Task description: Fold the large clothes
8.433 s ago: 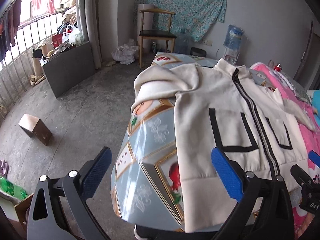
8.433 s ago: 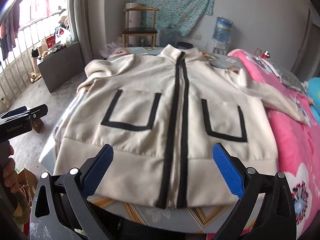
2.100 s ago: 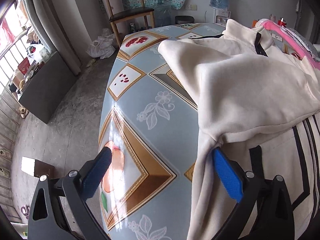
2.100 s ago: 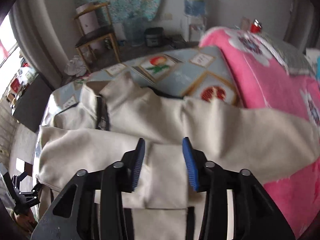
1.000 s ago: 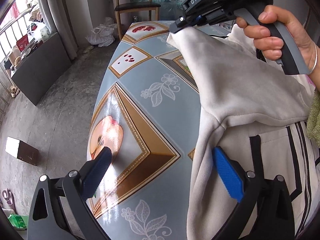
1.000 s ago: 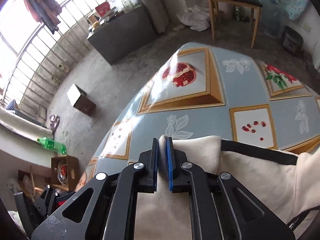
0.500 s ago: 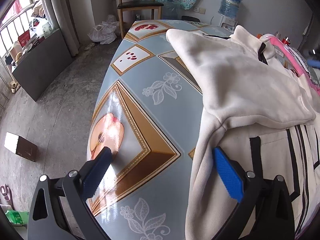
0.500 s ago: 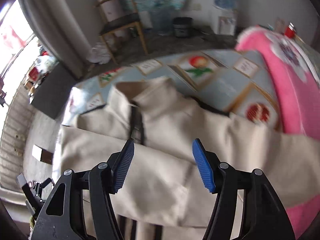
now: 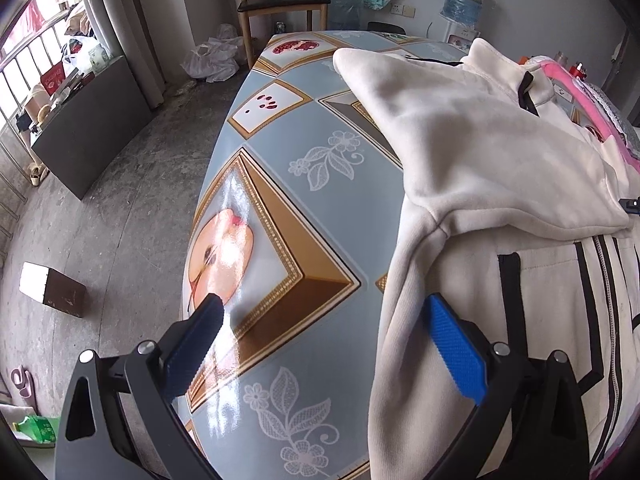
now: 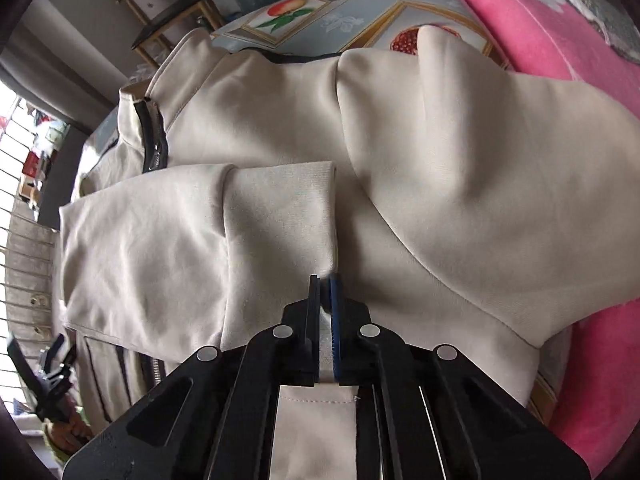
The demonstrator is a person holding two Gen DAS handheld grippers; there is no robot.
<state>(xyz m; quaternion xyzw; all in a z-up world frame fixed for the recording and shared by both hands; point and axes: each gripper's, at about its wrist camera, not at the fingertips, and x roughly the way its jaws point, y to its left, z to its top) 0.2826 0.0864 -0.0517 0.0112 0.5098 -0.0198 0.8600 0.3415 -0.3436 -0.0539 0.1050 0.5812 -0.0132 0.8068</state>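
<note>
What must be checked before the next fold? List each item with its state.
1. First sleeve folded in: ok. The folded sleeve lies across the jacket front, with its cuff flat.
2. Other sleeve folded in: not ok. The other sleeve spreads out toward the pink blanket.
3. Right gripper free of cloth: cannot tell. It is shut at the cuff's corner, and a pinch is not clear.
4. Left gripper ready to grasp: ok. It is open and empty, over the jacket's side edge.
5. Jacket supported: ok. In the left wrist view it lies on the table.
</note>
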